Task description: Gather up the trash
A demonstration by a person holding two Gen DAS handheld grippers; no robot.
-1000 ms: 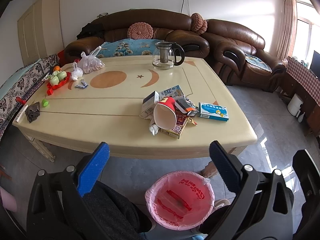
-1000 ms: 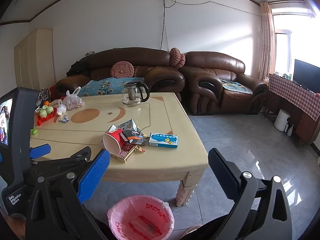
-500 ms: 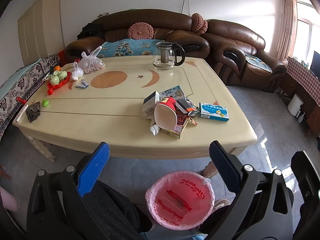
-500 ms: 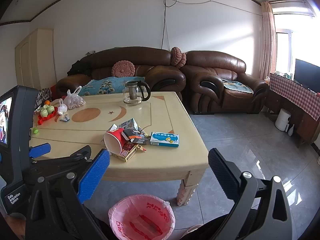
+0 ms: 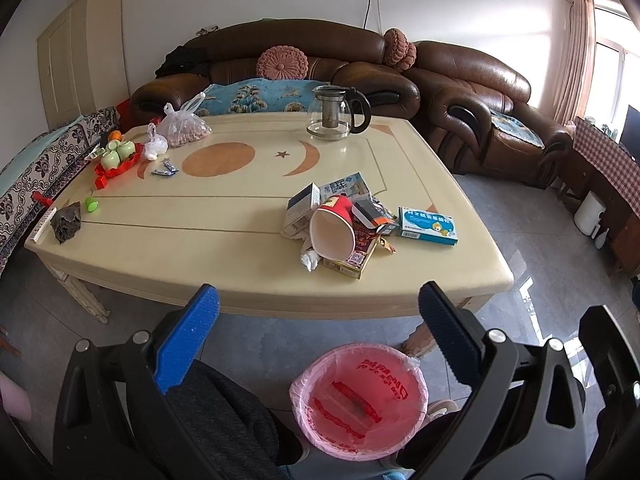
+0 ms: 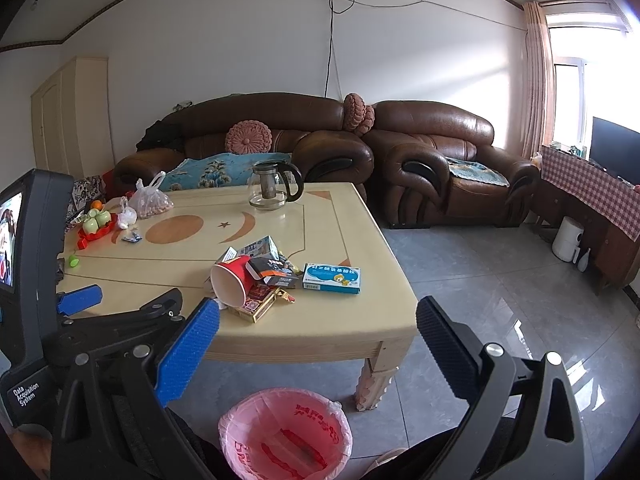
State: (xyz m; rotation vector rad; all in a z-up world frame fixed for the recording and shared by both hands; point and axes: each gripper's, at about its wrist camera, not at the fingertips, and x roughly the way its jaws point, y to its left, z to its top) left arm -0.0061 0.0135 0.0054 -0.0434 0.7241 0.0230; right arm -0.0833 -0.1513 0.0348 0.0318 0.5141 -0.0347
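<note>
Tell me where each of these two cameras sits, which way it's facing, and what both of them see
Left wrist: on the left gripper, low before the table's near edge, facing the sofa; open blue fingers and the person's dark-clothed leg show.
Right wrist: on the right gripper, further right, facing likewise; open fingers and the left gripper show.
Both see the red paper cup, blue box, glass teapot and pink-lined bin.

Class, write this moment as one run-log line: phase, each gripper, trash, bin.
phase: before first pick | left gripper: open, empty | right gripper: open, empty | trash pile: on table | pink-lined bin: on floor below
</note>
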